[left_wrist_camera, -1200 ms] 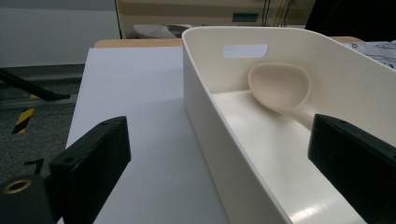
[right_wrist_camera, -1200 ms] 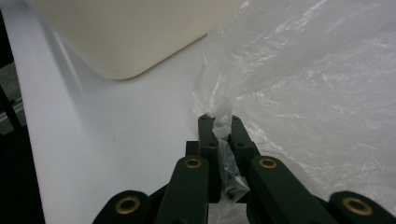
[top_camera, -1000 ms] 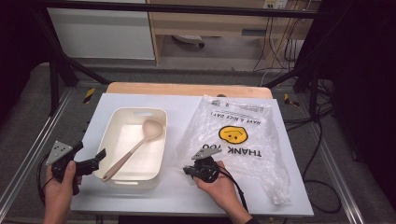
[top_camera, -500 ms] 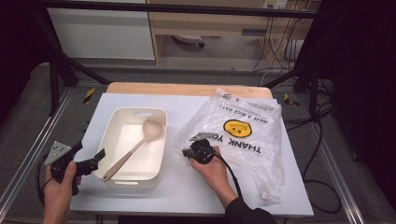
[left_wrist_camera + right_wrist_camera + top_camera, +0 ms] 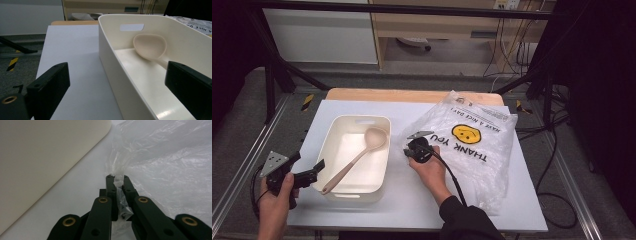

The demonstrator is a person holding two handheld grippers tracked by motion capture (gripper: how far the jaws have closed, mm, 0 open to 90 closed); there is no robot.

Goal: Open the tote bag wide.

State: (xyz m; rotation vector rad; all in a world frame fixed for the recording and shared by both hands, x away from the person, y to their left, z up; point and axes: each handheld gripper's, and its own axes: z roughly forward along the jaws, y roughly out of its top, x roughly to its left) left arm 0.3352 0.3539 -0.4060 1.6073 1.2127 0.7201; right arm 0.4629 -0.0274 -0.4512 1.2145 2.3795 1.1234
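On white table (image 5: pixel 362 107), plastic bag (image 5: pixel 477 150)

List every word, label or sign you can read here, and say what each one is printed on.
"THANK YOU": large black letters, upside down in the high view, on the clear plastic bag.
"HAVE A NICE DAY!": smaller line on the same bag, above the yellow smiley face.
Fine print strip near the bag's far edge: too small to read.
White tub and spoon: no text.

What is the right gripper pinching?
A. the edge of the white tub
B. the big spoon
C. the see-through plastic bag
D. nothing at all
C: the right gripper has its jaws shut on a fold of the plastic bag, beside the white tub.
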